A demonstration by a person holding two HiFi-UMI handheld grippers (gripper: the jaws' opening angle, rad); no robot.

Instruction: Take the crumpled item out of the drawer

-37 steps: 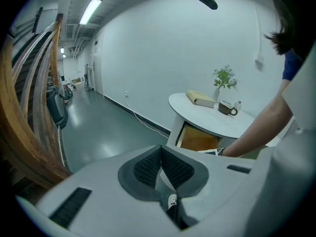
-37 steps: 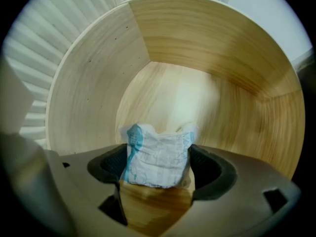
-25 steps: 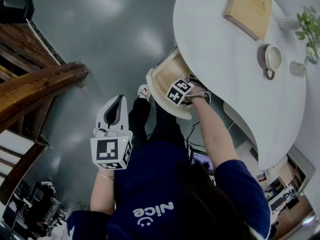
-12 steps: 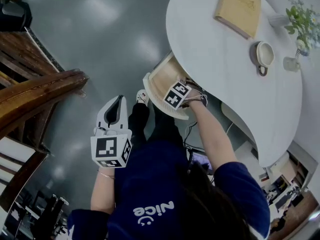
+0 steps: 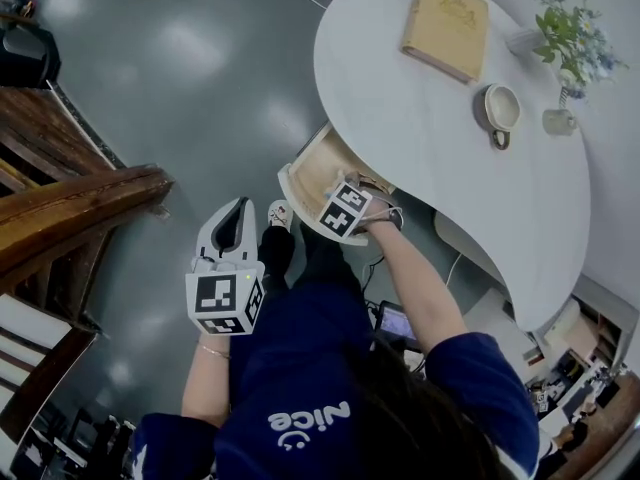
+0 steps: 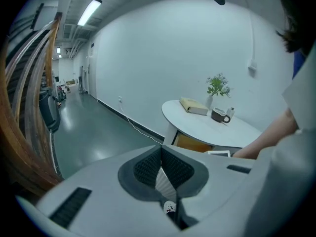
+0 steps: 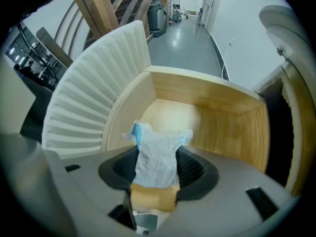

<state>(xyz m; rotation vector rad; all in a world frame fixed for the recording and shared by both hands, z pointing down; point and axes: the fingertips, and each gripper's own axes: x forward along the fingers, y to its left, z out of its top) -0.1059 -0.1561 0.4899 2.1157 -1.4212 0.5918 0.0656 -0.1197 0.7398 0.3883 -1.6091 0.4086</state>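
Observation:
The crumpled item [image 7: 157, 154], a white and pale blue wad of paper, sits between the pads of my right gripper [image 7: 157, 164], which press on it from both sides. It is held just above the floor of the open wooden drawer [image 7: 207, 107]. In the head view the right gripper's marker cube [image 5: 345, 208] hangs over the drawer [image 5: 318, 163] under the table edge, with its jaws and the wad hidden. My left gripper [image 5: 232, 226] hovers over the floor left of the drawer, shut and holding nothing [image 6: 161, 167].
The drawer has a white ribbed curved front [image 7: 94, 93]. On the white rounded table [image 5: 440, 168] lie a tan book [image 5: 446, 24], a cup [image 5: 498, 108] and a small potted plant [image 5: 565, 33]. A wooden stair rail [image 5: 70, 208] runs along the left.
The head view has swung, sliding the table and drawer left in the picture. My right gripper stays at the drawer mouth. My left gripper has hardly moved.

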